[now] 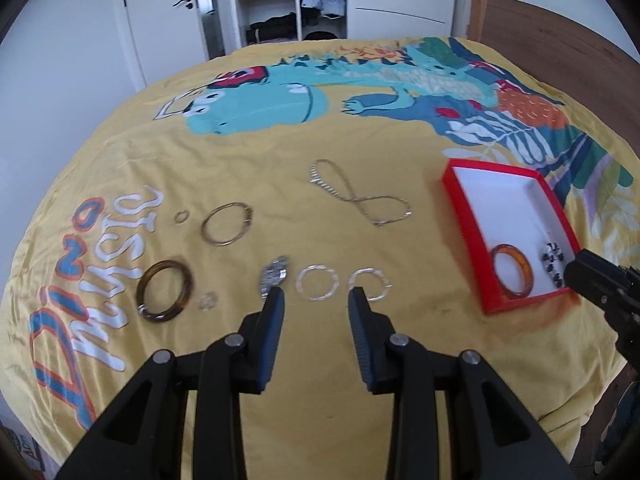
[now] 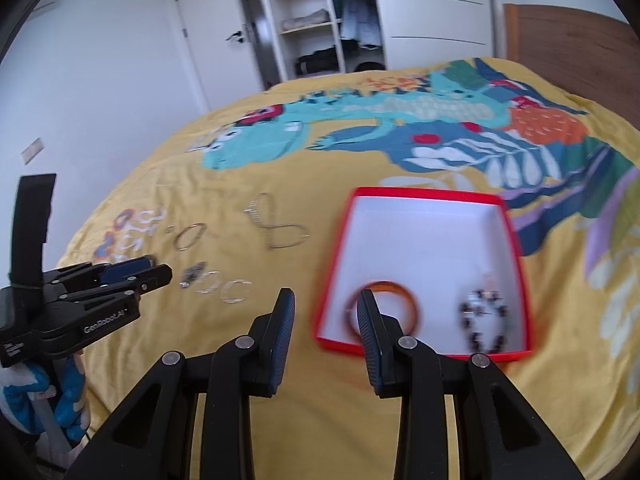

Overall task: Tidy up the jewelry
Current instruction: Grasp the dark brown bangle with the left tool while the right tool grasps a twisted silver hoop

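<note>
A red box (image 1: 460,196) (image 2: 332,280) with a white inside lies on the yellow bedspread. It holds an orange bangle (image 1: 514,274) (image 2: 412,300) and a black-and-white beaded bracelet (image 1: 554,266) (image 2: 484,320). Loose jewelry lies left of it: a silver chain (image 1: 360,196) (image 2: 276,228), a gold bangle (image 1: 226,224) (image 2: 188,236), a dark brown bangle (image 1: 164,290), a silver brooch (image 1: 274,276), two white hoops (image 1: 318,286) (image 1: 370,284). My left gripper (image 1: 316,300) (image 2: 156,270) is open and empty above the hoops. My right gripper (image 2: 326,302) is open and empty at the box's near left corner.
A small ring (image 1: 182,216) and a small clear piece (image 1: 208,302) lie among the jewelry. A wooden headboard (image 1: 560,52) stands at the right. An open wardrobe (image 1: 280,0) and a white door (image 1: 168,12) are behind the bed.
</note>
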A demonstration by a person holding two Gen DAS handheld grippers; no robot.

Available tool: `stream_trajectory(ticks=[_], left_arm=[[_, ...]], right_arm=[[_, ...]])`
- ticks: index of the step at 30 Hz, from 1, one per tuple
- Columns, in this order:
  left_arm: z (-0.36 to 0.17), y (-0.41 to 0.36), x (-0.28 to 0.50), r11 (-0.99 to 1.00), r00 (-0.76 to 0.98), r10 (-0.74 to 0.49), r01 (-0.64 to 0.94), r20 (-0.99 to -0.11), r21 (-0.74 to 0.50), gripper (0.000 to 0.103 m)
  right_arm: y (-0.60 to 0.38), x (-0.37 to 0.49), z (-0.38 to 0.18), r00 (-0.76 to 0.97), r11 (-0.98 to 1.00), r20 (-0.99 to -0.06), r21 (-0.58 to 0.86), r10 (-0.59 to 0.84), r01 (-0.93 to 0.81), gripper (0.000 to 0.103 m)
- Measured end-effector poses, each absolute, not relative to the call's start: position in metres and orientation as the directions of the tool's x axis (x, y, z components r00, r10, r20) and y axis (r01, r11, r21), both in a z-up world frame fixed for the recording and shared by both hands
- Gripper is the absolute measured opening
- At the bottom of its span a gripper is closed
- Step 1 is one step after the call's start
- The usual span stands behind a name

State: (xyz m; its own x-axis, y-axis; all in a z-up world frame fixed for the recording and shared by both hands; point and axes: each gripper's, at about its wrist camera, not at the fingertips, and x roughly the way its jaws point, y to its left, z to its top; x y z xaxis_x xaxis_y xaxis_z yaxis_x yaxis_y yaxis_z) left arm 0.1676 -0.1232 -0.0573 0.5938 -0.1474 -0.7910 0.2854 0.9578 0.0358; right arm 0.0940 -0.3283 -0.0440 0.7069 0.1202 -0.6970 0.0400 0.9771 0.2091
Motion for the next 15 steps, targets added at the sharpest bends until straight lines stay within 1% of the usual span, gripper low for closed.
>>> stream_trajectory(ticks=[5, 9, 10, 13, 15], left_arm=[[-0.077, -0.049, 0.18, 0.985, 0.59, -0.071, 0.17, -0.804, 0.038, 0.031], [-0.094, -0.005, 0.193, 0.996, 0.582, -0.02, 0.085, -0.813, 0.036, 0.032], [-0.098, 0.007, 0.198, 0.998, 0.576, -0.016, 0.058, -0.817, 0.022, 0.032], [-0.108, 0.036, 0.213, 1.0, 0.565, -0.011, -0.016, -0.825, -0.024, 0.037], [-0.114, 0.046, 0.222, 0.998, 0.562, -0.011, -0.043, -0.827, -0.042, 0.04]], right_arm=[[-0.276, 0.113, -0.058, 0.675, 0.97, -0.706, 0.234, 0.214, -0.063, 0.032], [-0.245, 0.134, -0.074, 0.638, 0.959, -0.72, 0.252, 0.274, -0.127, 0.032], [-0.238, 0.142, -0.078, 0.628, 0.956, -0.723, 0.255, 0.287, -0.143, 0.033], [-0.223, 0.163, -0.091, 0.601, 0.949, -0.735, 0.259, 0.313, -0.178, 0.04], [-0.213, 0.178, -0.101, 0.586, 0.947, -0.744, 0.253, 0.323, -0.2, 0.042]])
